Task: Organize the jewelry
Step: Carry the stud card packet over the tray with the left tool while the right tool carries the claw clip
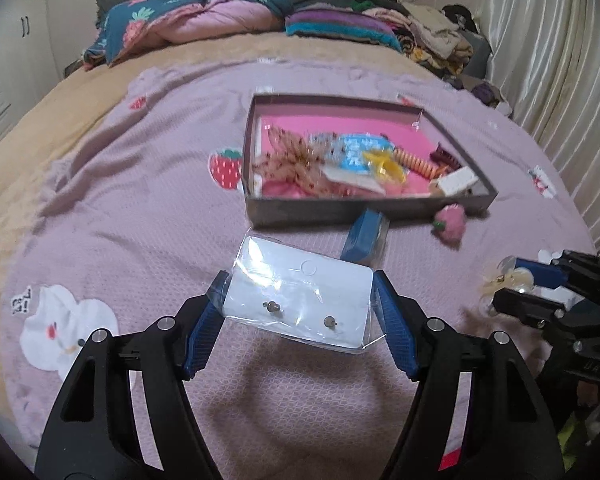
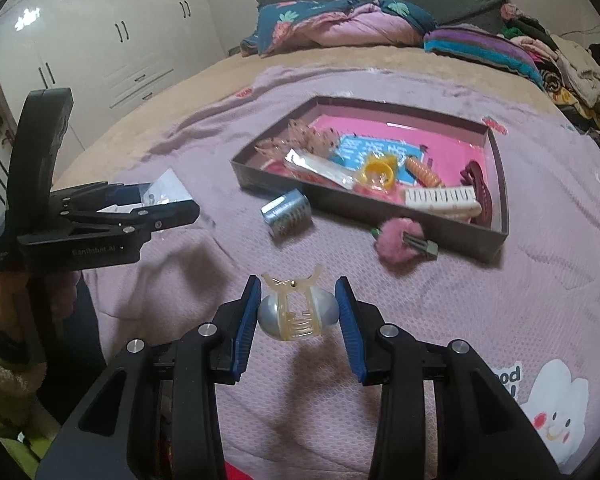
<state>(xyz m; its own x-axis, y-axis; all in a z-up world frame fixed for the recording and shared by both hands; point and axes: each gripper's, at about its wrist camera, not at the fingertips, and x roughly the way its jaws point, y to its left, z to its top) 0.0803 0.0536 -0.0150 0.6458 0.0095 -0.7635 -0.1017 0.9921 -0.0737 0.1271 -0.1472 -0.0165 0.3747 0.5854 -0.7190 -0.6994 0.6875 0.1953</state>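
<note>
A white earring card [image 1: 300,304] in a clear sleeve, with two small studs on it, hangs above the purple bedspread. My left gripper [image 1: 300,280] is shut on its two short edges. In the right wrist view the left gripper [image 2: 168,200] shows side-on at the left with the card [image 2: 168,186]. My right gripper [image 2: 298,284] is shut on a cream claw clip [image 2: 300,314] with pearl-like halves, lifted off the spread. The right gripper [image 1: 512,284] is at the right edge of the left wrist view. A dark tray [image 1: 340,210] with pink lining holds several hair accessories.
Before the tray [image 2: 468,240] lie a small blue-silver box [image 1: 364,236] [image 2: 286,212] and a pink fuzzy hair clip [image 1: 450,220] [image 2: 396,242]. Folded quilts and clothes [image 1: 204,20] pile at the bed's head. Curtains [image 1: 560,60] hang right, a wardrobe [image 2: 100,40] stands left.
</note>
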